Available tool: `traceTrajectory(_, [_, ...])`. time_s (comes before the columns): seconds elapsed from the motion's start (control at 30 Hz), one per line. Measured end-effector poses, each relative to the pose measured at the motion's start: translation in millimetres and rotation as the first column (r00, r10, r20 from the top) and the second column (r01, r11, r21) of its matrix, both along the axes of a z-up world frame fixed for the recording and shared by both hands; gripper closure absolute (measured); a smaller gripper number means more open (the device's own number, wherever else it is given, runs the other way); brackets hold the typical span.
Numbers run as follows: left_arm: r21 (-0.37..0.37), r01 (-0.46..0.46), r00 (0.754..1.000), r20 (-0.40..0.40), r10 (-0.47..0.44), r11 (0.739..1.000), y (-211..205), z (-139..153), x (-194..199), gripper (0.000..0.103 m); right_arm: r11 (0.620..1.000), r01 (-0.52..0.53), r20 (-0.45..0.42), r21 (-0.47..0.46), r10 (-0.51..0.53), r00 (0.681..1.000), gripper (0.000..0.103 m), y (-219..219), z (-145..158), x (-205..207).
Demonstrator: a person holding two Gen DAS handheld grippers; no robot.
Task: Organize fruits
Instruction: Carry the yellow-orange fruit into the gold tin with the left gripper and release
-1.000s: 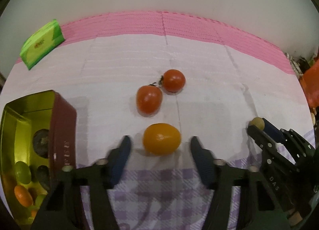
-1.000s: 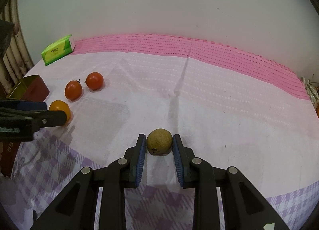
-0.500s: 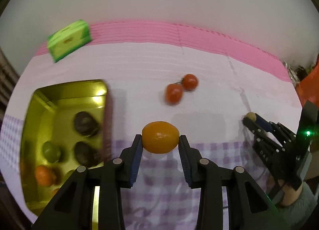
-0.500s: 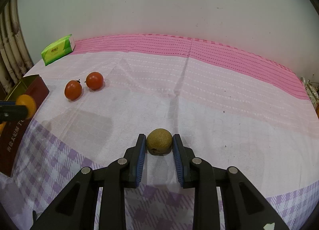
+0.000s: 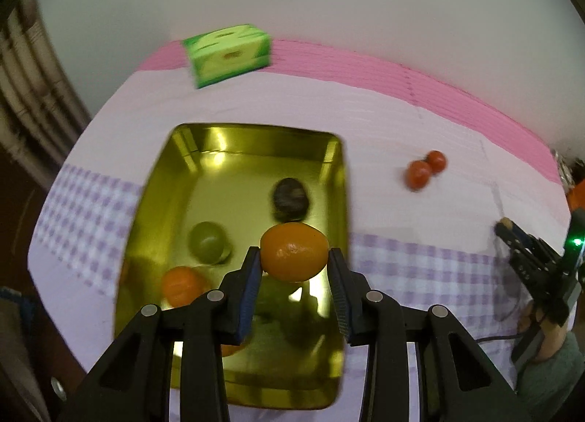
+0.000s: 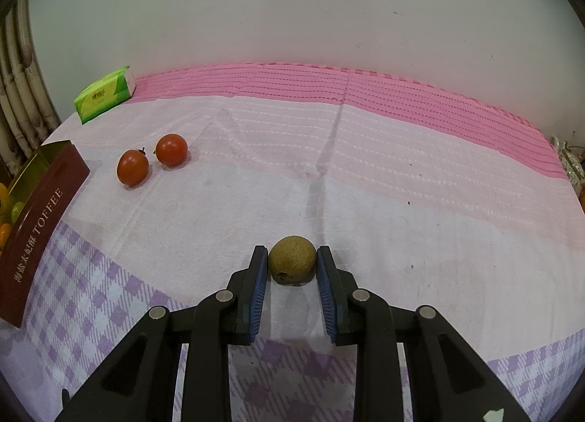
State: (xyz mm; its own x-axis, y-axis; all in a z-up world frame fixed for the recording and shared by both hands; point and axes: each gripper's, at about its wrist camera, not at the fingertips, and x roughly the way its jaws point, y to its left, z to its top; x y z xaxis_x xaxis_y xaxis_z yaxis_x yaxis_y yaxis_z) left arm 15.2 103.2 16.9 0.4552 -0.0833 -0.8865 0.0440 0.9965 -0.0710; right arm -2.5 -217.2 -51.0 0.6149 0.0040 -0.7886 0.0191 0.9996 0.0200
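Gripping an orange fruit (image 5: 294,252) between its blue pads, the left tool (image 5: 295,268) hangs above the open gold tin (image 5: 153,202), which stands on the cloth-covered bench (image 6: 402,202); its jaws have just been closing and now press the fruit on both sides. Inside the tin lie a dark round fruit (image 5: 289,199), a green fruit (image 5: 207,242) and another orange fruit (image 5: 181,285), all blurred. The right tool (image 6: 292,268) is clamped on a brown, rough-skinned fruit (image 6: 292,259) that rests on the cloth near the edge of the purple check pattern. Two red tomatoes (image 6: 151,159) sit side by side on the plain pink part of the cloth, well apart from the brown fruit and just beyond the tin's maroon side wall (image 6: 36,228), which bears the word TOFFEE. A green tissue pack (image 6: 104,94) lies at the far left, near the wall.
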Motion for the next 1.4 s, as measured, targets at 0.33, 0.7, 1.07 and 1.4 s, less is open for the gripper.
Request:
traceTrajectory(0.33, [0.04, -0.091, 0.996, -0.018, 0.092, 0.995, 52.4, -7.6, -15.1, 0.065, 1.0, -0.001, -0.013, -0.007, 0.001, 1.0, 0.078, 1.2, -1.2, 2.2])
traceTrajectory(0.7, [0.029, -0.105, 0.993, -0.058, 0.107, 0.994, 74.3, -20.7, -26.8, 0.065, 1.0, 0.001, -0.008, -0.014, -0.001, 1.0, 0.079, 3.4, -0.1, 0.5])
traceTrajectory(1.07, [0.011, -0.027, 0.996, -0.08, 0.028, 1.0, 43.4, -31.3, -2.2, 0.065, 1.0, 0.008, -0.004, -0.012, -0.008, 1.0, 0.079, 3.4, 0.1, 1.6])
traceTrajectory(1.4, [0.045, -0.014, 0.994, -0.107, 0.019, 0.999, 38.7, -42.2, 6.2, 0.064, 1.0, 0.007, -0.005, -0.01, -0.008, 1.0, 0.079, 0.3, -0.7, 3.6])
